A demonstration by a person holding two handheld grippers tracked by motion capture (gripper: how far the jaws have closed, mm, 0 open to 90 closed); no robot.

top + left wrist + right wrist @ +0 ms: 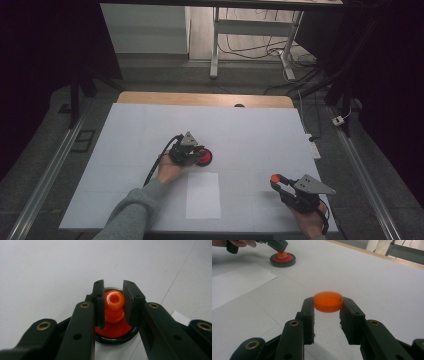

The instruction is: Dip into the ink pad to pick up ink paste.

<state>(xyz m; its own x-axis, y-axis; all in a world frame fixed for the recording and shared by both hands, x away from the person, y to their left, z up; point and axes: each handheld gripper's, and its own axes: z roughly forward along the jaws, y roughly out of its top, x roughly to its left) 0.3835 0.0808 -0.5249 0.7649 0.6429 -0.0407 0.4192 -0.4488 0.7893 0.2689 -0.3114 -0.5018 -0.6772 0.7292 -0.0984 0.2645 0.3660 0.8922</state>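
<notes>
A round red ink pad (207, 159) (117, 333) with a black rim lies near the middle of the white table. On it stands an orange ribbed stamp (114, 305) (282, 255) with a hollow top. My left gripper (198, 154) (114, 293) points down over the pad, shut on the stamp's sides. Near the front right, my right gripper (274, 180) (328, 305) is held a little above the table, shut on a flat round orange cap (275, 177) (328, 301) at its fingertips. In the right gripper view the left gripper (277, 245) stands far off at the upper left over the pad (283, 260).
A white sheet of paper (203, 195) (235, 285) lies flat at the table's front middle, between the two hands. The white table cover (150, 125) ends at a wooden strip along the far edge. Cables and desk legs stand on the floor beyond.
</notes>
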